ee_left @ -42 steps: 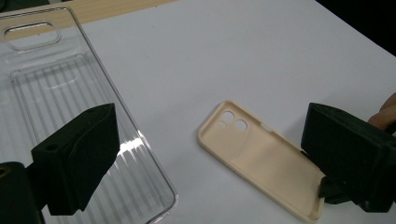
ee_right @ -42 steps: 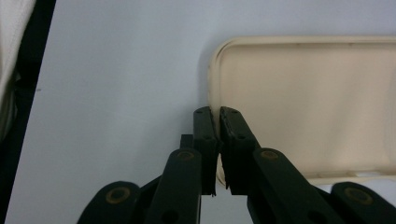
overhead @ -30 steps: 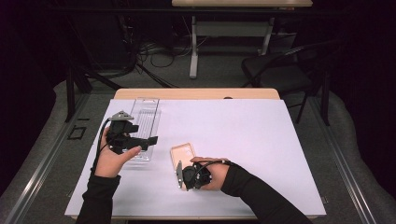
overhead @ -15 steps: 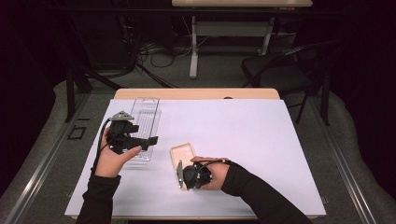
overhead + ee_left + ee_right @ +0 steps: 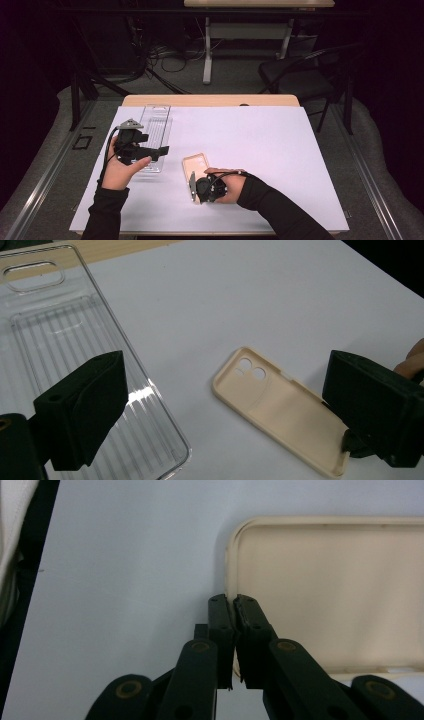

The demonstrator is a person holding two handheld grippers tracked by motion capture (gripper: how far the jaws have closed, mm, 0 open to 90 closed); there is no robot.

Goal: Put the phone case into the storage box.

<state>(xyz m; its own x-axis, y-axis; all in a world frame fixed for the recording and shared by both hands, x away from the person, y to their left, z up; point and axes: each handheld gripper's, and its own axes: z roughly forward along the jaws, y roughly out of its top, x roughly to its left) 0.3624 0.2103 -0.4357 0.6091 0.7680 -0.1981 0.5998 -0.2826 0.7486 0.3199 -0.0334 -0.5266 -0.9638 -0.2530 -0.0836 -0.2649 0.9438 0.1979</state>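
Note:
A beige phone case (image 5: 195, 164) lies inside-up on the white table cover (image 5: 280, 150), its camera holes facing the far side. My right gripper (image 5: 199, 177) is at the case's near end. In the right gripper view the jaws of my right gripper (image 5: 233, 605) are pressed together on the side rim of the beige case (image 5: 330, 590). A clear ribbed phone case (image 5: 156, 131) lies flat at the left. My left gripper (image 5: 159, 150) hovers over its near end, open and holding nothing. Between the spread jaws of my left gripper (image 5: 225, 372) lie the clear case (image 5: 60, 335) and the beige case (image 5: 280, 410).
The wooden table edge (image 5: 210, 100) runs along the far side. Beyond it are a dark chair (image 5: 300, 75), cables and another table's leg (image 5: 206, 50) on the floor. The right half of the cover is bare white.

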